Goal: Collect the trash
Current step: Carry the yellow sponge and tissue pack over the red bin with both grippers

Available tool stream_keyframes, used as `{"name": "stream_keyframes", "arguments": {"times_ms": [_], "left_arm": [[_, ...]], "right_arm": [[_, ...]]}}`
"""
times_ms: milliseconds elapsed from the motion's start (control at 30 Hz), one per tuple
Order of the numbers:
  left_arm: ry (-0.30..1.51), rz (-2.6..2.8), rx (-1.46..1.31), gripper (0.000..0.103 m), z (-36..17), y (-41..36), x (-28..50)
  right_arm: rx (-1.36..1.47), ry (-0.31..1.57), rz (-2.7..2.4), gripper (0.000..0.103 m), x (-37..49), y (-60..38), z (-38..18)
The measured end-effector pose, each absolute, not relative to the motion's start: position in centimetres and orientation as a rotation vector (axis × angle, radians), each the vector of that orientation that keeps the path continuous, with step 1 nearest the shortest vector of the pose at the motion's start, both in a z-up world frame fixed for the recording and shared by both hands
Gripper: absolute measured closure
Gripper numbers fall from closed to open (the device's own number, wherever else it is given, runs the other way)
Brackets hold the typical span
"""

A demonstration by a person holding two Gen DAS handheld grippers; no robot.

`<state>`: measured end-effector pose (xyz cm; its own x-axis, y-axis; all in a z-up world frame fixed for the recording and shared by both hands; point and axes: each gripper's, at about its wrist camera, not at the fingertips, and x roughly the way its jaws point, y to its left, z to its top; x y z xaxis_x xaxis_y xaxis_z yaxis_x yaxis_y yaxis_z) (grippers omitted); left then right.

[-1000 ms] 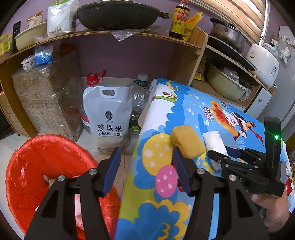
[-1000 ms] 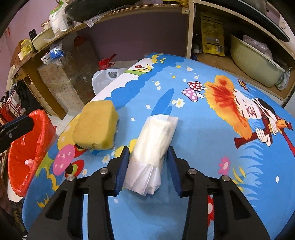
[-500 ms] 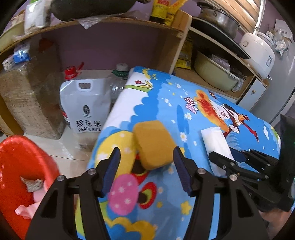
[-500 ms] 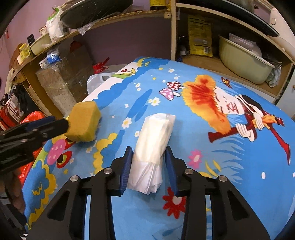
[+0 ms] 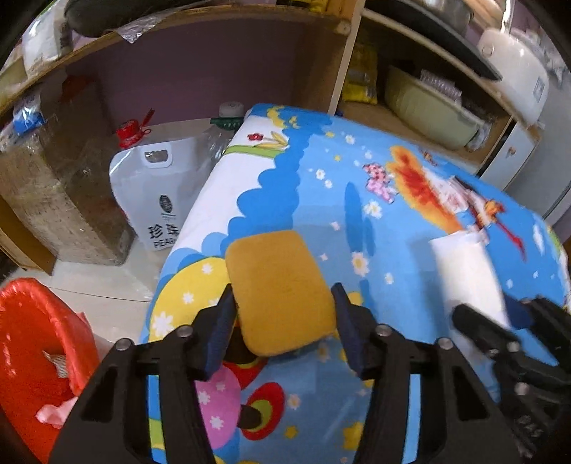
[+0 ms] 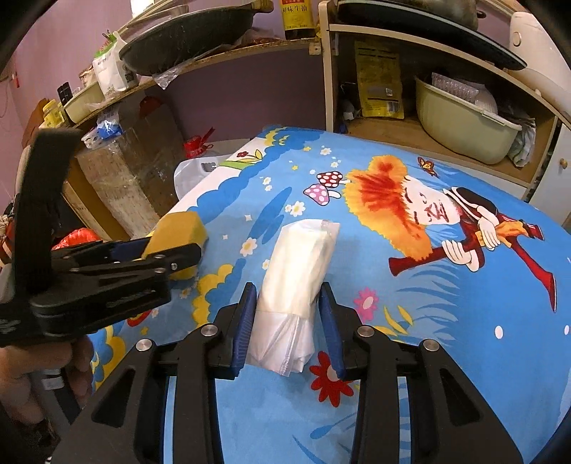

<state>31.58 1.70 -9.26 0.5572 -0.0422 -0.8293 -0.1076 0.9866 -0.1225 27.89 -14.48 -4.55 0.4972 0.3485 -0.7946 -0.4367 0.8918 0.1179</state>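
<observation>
A yellow sponge (image 5: pixel 278 285) lies near the left edge of the cartoon-print table (image 5: pixel 321 160). My left gripper (image 5: pixel 282 303) straddles it; its jaws are closing and both pads touch the sponge's sides. In the right wrist view the sponge (image 6: pixel 178 228) sticks out past the left gripper (image 6: pixel 178 257). A white plastic-wrapped packet (image 6: pixel 299 257) is pinched at its near end by my right gripper (image 6: pixel 287 303), which is shut on it. The left wrist view shows the packet (image 5: pixel 464 271) and the right gripper (image 5: pixel 499 314) at the right. A red-lined bin (image 5: pixel 35 339) stands on the floor at the lower left.
A white rice bag (image 5: pixel 157 192) and a wrapped box (image 5: pixel 53 200) stand on the floor past the table's left edge. Wooden shelves (image 6: pixel 321 46) behind hold a dark pan (image 6: pixel 189 32), a green basin (image 6: pixel 464 125) and a white cooker (image 5: pixel 514 71). A hand (image 6: pixel 43 367) grips the left tool.
My left gripper has swung right from over the bin to the table and narrowed around the sponge. The right gripper has tightened on the packet and drawn back slightly with it.
</observation>
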Motion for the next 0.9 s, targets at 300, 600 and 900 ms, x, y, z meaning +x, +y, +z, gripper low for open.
{"name": "stream_keyframes", "arguments": {"times_ms": [300, 600, 900], "left_arm": [[0.933, 0.003, -0.185, 0.057, -8.1, 2.4, 28.2], [0.867, 0.009, -0.232, 0.057, -5.6, 4.0, 21.7], [0.816, 0.065, -0.292, 0.057, -3.6, 8.2, 16.2]], "right_arm": [[-0.097, 0.929, 0.479, 0.068, 26.7, -14.7, -3.8], [-0.071, 0.917, 0.496, 0.068, 23.9, -14.1, -2.7], [-0.085, 0.9, 0.543, 0.068, 20.8, -11.7, -1.1]]}}
